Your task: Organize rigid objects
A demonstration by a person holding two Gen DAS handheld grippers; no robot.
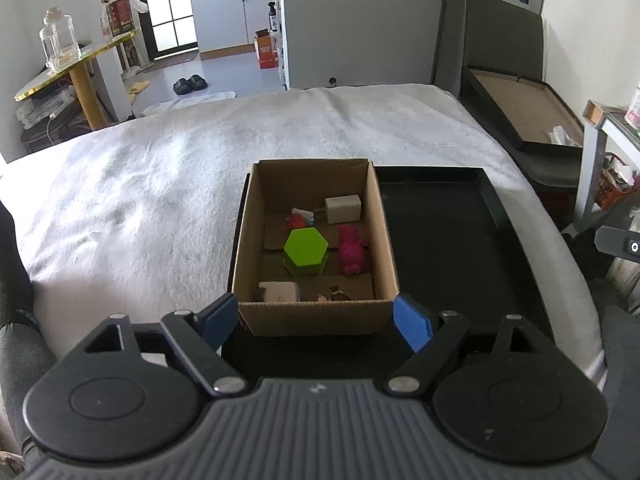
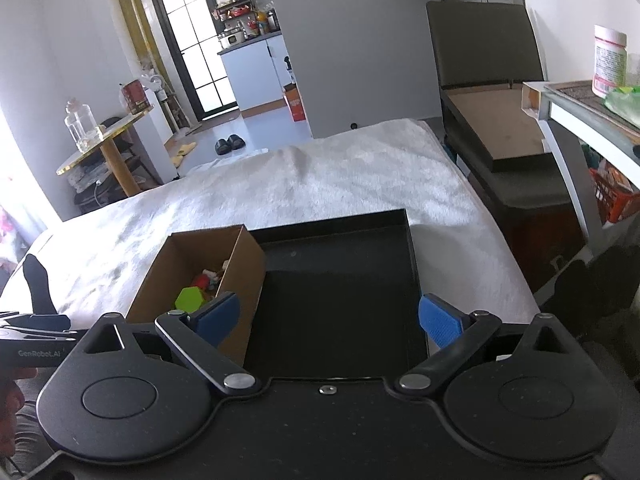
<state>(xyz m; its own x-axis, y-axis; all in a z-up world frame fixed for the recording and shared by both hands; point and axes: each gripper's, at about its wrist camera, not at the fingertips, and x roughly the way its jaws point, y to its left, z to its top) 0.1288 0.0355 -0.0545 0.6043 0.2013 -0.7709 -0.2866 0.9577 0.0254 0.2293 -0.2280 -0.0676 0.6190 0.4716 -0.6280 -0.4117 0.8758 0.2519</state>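
Both grippers up over the near edge of the black tray (image 1: 440, 240), which sits on a bed covered by a white fuzzy blanket (image 1: 160, 184). Left gripper (image 1: 318, 320): jaws spread wide, nothing between the blue pads, which flank the near corners of the cardboard box (image 1: 316, 316) in view but aren't pressing it. Right gripper (image 2: 330, 318): jaws also wide apart, holding nothing, over the bare right part of the tray. Box stands in the tray's left part, open top. Inside: green hexagonal block (image 1: 306, 252) roughly centre, magenta toy (image 1: 351, 250) just right of it, beige rectangular block (image 1: 343, 209) toward the far right corner, small red-and-white toy (image 1: 299, 219) behind the hex block, pale piece (image 1: 280, 291) against the near wall, plus some small bits by the near wall that I can't identify. From the right wrist view only the hex block and a red toy show over the box wall.
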